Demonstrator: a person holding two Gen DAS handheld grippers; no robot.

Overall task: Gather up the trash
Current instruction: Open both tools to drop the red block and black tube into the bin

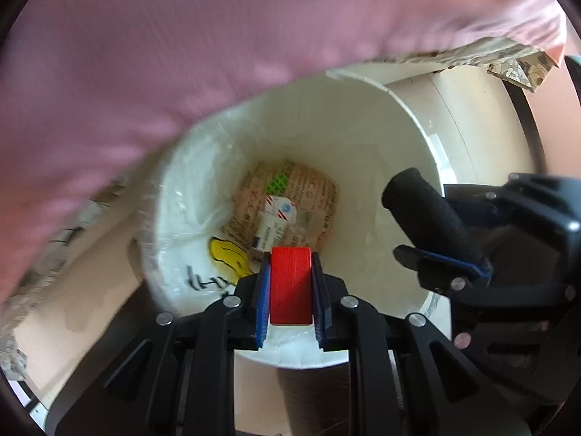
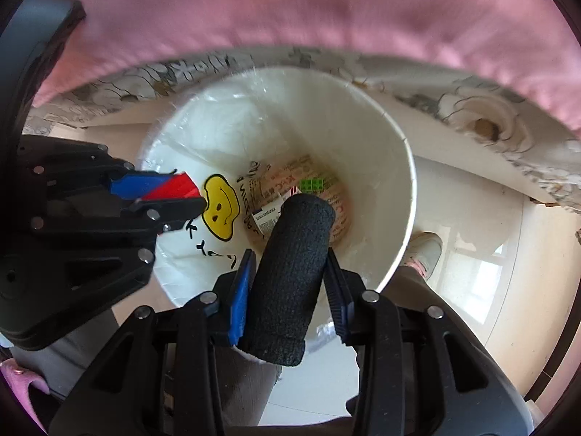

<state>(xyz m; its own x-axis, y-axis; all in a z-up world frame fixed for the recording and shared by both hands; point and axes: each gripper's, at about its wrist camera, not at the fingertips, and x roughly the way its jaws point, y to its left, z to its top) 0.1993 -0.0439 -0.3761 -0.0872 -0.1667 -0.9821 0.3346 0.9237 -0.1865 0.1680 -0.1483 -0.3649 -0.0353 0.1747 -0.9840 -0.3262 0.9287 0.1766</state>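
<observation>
You can read "KFC" in red on the brown paper wrapper [image 2: 323,196] at the bottom of the bin [image 2: 399,218]; the rest of its red print is too small to make out. The white bag [image 2: 203,239] beside it carries a yellow smiley face [image 2: 219,210] and black handwritten-style strokes you cannot read as words. The small white label [image 1: 270,227] has dark lines of print, illegible.

Setting: a domestic room. Indicators: pink cloth [image 2: 290,11] draped over a floral-patterned edge [image 2: 490,109], glossy beige floor tiles [image 2: 472,225], and a lined white waste bin [image 2: 408,167] holding packaging.
</observation>
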